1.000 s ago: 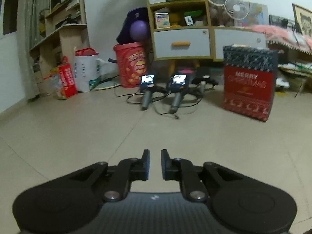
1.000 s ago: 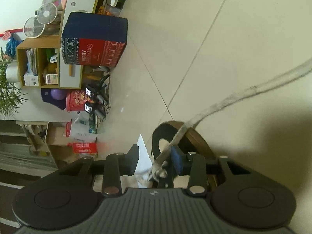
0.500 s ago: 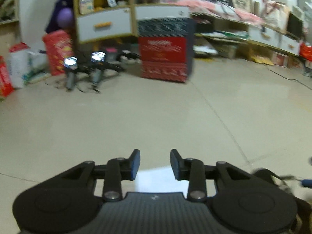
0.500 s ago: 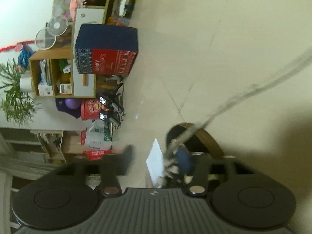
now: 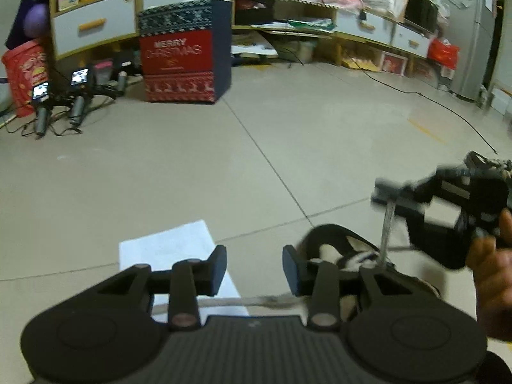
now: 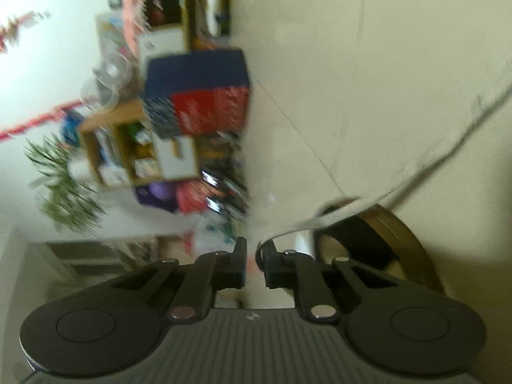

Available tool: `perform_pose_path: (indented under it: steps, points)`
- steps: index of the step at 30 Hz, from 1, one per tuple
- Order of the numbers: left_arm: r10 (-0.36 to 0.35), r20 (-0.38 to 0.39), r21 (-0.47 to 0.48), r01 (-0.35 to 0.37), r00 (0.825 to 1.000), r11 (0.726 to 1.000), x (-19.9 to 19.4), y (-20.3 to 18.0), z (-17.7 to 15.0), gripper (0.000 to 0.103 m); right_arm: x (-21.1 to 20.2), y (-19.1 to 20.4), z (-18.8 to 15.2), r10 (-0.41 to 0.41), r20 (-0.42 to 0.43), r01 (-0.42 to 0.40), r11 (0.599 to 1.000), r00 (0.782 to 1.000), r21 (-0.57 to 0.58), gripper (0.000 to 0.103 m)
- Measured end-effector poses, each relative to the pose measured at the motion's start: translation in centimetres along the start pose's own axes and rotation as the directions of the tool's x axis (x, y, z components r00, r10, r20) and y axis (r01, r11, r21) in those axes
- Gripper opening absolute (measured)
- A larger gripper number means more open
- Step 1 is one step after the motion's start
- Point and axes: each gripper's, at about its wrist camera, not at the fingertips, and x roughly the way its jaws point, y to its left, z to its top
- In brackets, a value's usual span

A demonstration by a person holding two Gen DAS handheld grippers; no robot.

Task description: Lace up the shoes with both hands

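A black shoe [image 5: 329, 232] with a brown sole [image 6: 406, 240] stands on the tiled floor at the lower right of the left wrist view. My left gripper [image 5: 254, 272] hovers just left of it, jaws opening, nothing between them. One grey lace end [image 5: 256, 302] lies across beneath its fingers. My right gripper [image 5: 384, 192], held in a hand [image 5: 489, 272], hangs above the shoe. Its jaws are closing on the other lace [image 5: 387, 224], which hangs straight down to the shoe. In the right wrist view the gripper [image 6: 251, 256] is nearly closed, with that lace [image 6: 307, 224] at its right fingertip.
A white sheet of paper [image 5: 166, 246] lies on the floor under my left gripper. Farther back stand a red and blue Christmas box [image 5: 179, 64], handheld devices with cables [image 5: 76, 96] and low cabinets [image 5: 96, 25]. A black cable [image 5: 448, 108] crosses the floor at right.
The left view has swung right and tipped down, bringing the shoe and right gripper into sight, and its jaws have widened. The right jaws spread wide, then closed on the lace.
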Motion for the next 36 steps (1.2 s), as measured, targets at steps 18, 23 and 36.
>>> perform_pose_path:
  steps: [18,23,36]
  points:
    - [-0.043,0.011,0.057,0.042,0.999,0.997,-0.6,-1.4,-0.3,0.048,-5.9,17.8,3.5,0.142,0.157,-0.05,0.874,0.977,-0.484,0.004]
    - [-0.061,0.018,0.087,0.06,0.998,0.994,-0.8,-2.1,0.0,0.049,-7.4,23.2,3.3,0.129,0.196,0.026,0.772,0.972,-0.635,0.003]
    - [-0.138,0.095,0.232,0.113,0.986,0.966,-2.5,-4.4,1.9,0.049,-8.7,30.8,-1.5,0.073,0.391,0.361,0.259,0.917,-0.896,0.003]
